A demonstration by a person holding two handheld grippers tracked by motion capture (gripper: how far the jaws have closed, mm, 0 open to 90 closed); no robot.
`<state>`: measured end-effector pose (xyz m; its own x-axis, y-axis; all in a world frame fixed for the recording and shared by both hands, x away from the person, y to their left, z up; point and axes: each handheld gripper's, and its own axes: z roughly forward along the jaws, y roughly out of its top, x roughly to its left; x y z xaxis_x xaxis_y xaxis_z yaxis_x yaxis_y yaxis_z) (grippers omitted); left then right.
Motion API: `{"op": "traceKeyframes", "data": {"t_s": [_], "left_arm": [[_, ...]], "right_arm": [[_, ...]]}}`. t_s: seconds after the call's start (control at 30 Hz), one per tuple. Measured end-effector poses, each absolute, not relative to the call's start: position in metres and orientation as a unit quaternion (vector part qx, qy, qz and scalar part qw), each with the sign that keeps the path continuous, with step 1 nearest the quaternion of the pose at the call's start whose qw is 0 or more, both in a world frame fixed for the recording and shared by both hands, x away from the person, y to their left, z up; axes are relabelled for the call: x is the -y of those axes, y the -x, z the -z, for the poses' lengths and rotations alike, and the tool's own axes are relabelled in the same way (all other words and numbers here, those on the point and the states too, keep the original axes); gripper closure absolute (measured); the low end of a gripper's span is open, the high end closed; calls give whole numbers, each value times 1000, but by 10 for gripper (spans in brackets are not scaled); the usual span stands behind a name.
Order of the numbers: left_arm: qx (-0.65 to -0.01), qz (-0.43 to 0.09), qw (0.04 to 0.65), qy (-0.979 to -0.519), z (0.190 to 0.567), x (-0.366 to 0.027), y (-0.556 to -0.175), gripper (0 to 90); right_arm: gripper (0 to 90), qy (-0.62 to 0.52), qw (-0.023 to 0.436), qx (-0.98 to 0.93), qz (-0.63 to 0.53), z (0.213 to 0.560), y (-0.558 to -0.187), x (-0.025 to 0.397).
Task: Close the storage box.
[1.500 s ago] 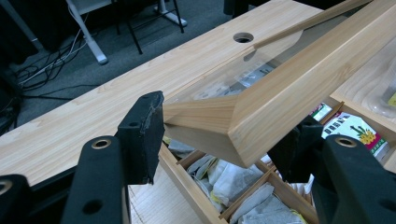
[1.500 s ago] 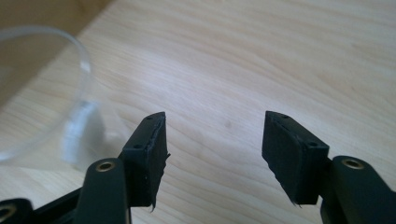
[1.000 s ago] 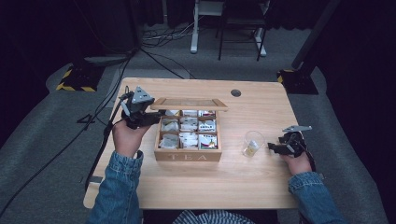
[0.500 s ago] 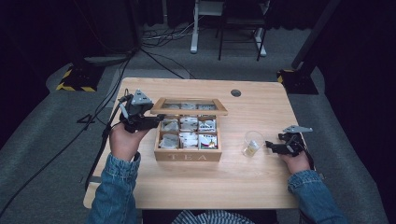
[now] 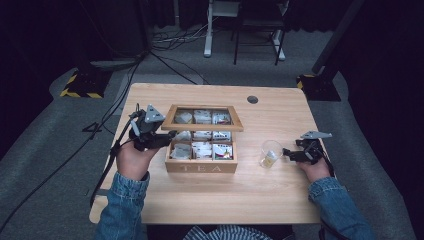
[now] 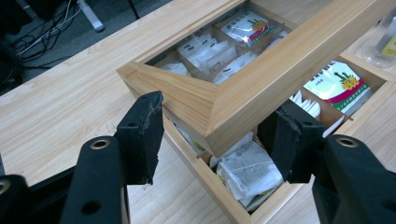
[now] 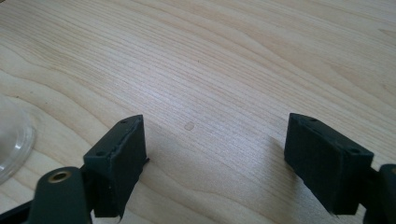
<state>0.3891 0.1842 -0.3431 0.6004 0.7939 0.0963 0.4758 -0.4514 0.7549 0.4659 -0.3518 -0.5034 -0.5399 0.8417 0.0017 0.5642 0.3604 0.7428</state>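
In the high view, a wooden tea box (image 5: 201, 162) marked "TEA" on its front sits near the middle of a light wooden table (image 5: 240, 195), its compartments filled with tea bags (image 5: 202, 148). Its glass-paned lid (image 5: 202, 118) is raised partway, hinged at the far side and tilted above the compartments. The left gripper (image 5: 167, 136), held in the person's left hand (image 5: 131, 159), is at the lid's left front corner. To the right of the box stands a small clear plastic cup (image 5: 270, 154) with something yellowish inside, and just right of it the right gripper (image 5: 287, 153) rests low over the table in the person's right hand (image 5: 314, 170), pointing toward the cup but apart from it. In the left gripper view, the left gripper (image 6: 217, 135) has its two black jaws spread wide on either side of the lid's (image 6: 243, 84) wooden corner; the corner sits between them, and whether either pad touches the wood cannot be told. Below the lid lie tea bags (image 6: 250, 170) in the open compartments of the tea box (image 6: 224, 193). In the right gripper view, the right gripper (image 7: 215, 154) is wide open and holds nothing, with bare table (image 7: 224, 70) between the jaws and the rim of the cup (image 7: 14, 140) at the left edge.
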Motion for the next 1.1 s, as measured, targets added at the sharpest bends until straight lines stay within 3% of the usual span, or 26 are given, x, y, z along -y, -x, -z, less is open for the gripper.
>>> {"op": "traceKeyframes", "data": {"t_s": [1.1], "left_arm": [[-388, -188, 290, -854, 368, -179, -367, 412]], "right_arm": [[226, -440, 196, -801, -357, 503, -466, 352]]}}
